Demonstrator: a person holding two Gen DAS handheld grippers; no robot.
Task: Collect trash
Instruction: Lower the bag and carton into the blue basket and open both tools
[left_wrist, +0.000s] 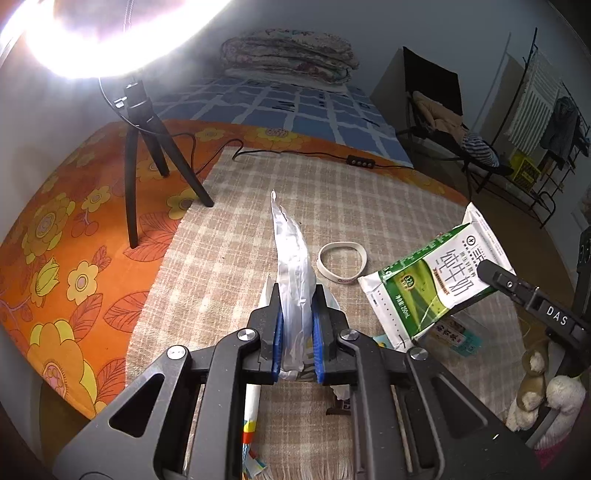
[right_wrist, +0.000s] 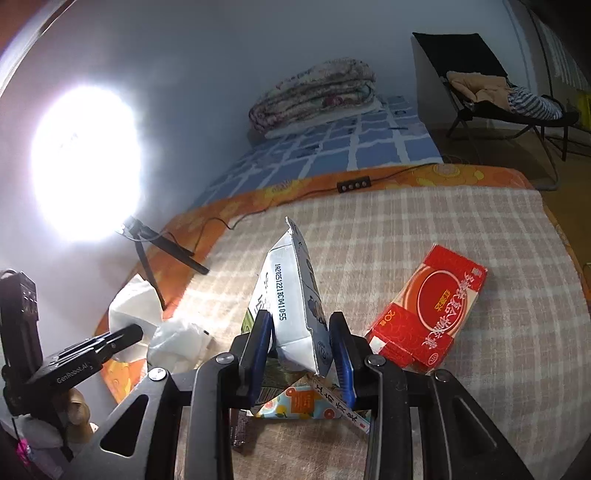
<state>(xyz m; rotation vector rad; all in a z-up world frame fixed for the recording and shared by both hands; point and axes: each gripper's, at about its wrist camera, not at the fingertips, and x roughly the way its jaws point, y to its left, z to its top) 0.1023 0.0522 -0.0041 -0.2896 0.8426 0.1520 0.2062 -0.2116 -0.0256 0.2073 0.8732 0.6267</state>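
Tongs (left_wrist: 297, 325) (right_wrist: 303, 354): two, each gripping one item — wrapper (left_wrist: 293, 273), carton (right_wrist: 295, 295).

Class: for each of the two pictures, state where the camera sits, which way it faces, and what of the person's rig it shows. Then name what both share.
Left wrist view: on the left gripper, looking down its fingers at the beige checked blanket; jaws clamp a crumpled white plastic wrapper.
Right wrist view: on the right gripper, facing the same bed; jaws clamp a green-and-white milk carton.
Shared: carton, wrapper, black tripod, each other's gripper.
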